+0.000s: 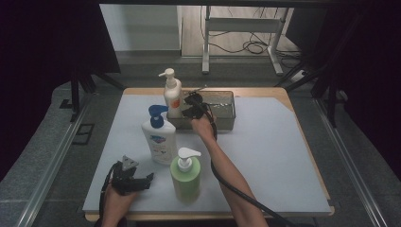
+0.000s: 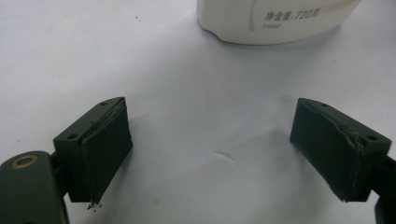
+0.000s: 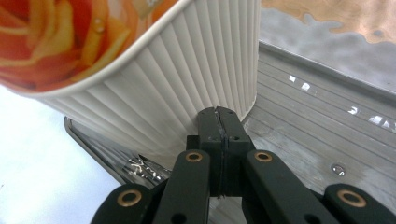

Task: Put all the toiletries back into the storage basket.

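The right gripper [image 1: 193, 109] is reaching over the near wall of the metal tray [image 1: 226, 124] at the far side of the table [image 1: 265, 156]. In the right gripper view its jaws are pressing flat against each other with nothing between them, and their tips are sitting right at the foot of the ribbed bottle [image 3: 187, 88], touching it or nearly so; which one I cannot tell. That bottle, white with an orange label, is standing upright at the tray's left end, just left of this gripper in the high view [image 1: 172, 97].

The left gripper [image 1: 135, 182] is resting low over the near left part of the table, held by the left hand [image 1: 116, 201]. In the left gripper view its jaws are standing wide apart, gripping nothing, with bare tabletop between them. Straight ahead of them the base of the blue-pump bottle [image 2: 275, 21] is standing on the table, apart from both pads. The green bottle [image 1: 186, 177] is standing upright just to the right of this gripper.
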